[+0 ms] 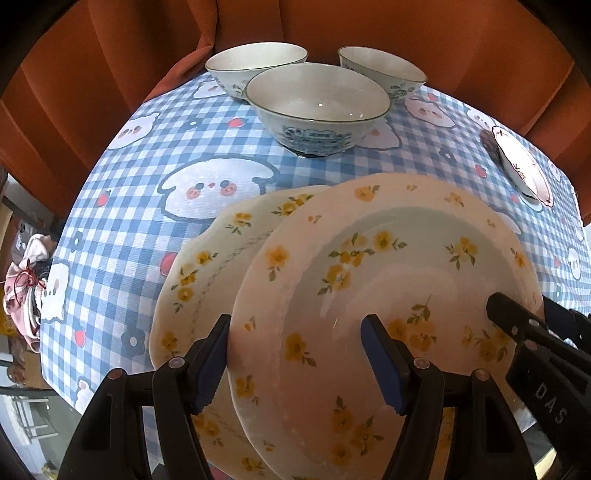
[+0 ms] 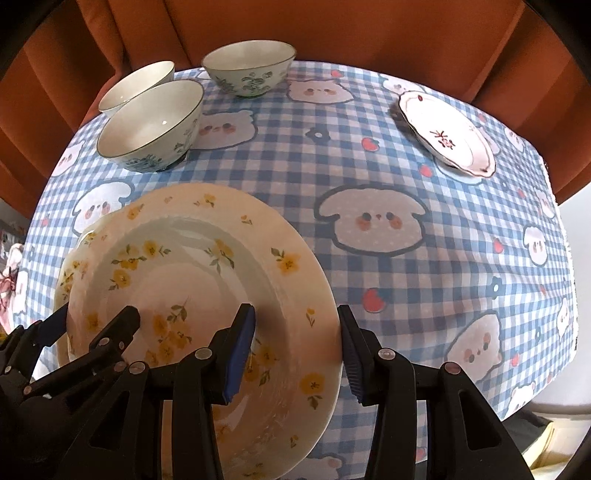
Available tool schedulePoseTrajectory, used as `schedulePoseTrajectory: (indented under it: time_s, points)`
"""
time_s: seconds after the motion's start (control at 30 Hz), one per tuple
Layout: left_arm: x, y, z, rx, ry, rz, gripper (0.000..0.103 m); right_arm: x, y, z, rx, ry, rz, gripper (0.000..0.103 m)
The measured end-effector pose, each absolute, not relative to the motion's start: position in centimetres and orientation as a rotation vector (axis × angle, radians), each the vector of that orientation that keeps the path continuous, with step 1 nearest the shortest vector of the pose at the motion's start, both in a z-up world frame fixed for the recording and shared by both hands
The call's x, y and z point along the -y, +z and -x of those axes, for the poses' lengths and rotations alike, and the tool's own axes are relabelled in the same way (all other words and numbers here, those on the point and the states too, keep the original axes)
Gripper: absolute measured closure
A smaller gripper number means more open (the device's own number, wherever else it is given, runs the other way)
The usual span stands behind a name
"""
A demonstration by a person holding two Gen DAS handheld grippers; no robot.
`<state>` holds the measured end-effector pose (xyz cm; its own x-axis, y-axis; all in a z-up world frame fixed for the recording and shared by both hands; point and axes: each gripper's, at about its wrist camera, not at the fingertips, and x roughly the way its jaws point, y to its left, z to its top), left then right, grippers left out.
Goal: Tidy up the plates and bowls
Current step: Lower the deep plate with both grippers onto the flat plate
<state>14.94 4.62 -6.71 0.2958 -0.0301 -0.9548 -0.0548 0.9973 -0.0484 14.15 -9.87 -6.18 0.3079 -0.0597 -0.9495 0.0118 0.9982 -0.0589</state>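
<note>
A cream plate with yellow flowers (image 1: 388, 266) (image 2: 177, 266) is held from both sides. My left gripper (image 1: 299, 358) is shut on its left rim, one pad outside the edge and one in the basin. My right gripper (image 2: 295, 350) is shut on the right rim in the same way. Each gripper shows in the other's view, the right one (image 1: 517, 325) and the left one (image 2: 110, 328). A second flowered plate (image 1: 192, 277) (image 2: 74, 266) lies on the table, sticking out to the left from under the held plate. Whether the two plates touch I cannot tell.
Three blue-patterned bowls (image 1: 317, 107) (image 2: 151, 125) stand at the far side of the blue checked tablecloth (image 2: 406, 184). A small pink scalloped plate (image 2: 447, 136) (image 1: 524, 166) sits at the far right. An orange curtain (image 2: 332, 29) hangs behind. Clutter (image 1: 26, 288) lies off the table's left edge.
</note>
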Motion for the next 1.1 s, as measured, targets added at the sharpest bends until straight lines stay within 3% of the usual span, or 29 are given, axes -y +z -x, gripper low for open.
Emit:
schedulePoseTrajectory:
  time_s: [0.43, 1.1]
  points:
    - [-7.7, -8.2, -15.3, -1.317, 0.039, 0.115, 0.032, 6.7, -6.9, -15.2, -1.293, -0.024, 0.066, 0.055]
    - [-5.1, -8.2, -15.8, -1.257, 0.108, -0.119, 0.026, 7.2, -7.4, -14.8, -1.267, -0.011, 0.016, 0.057]
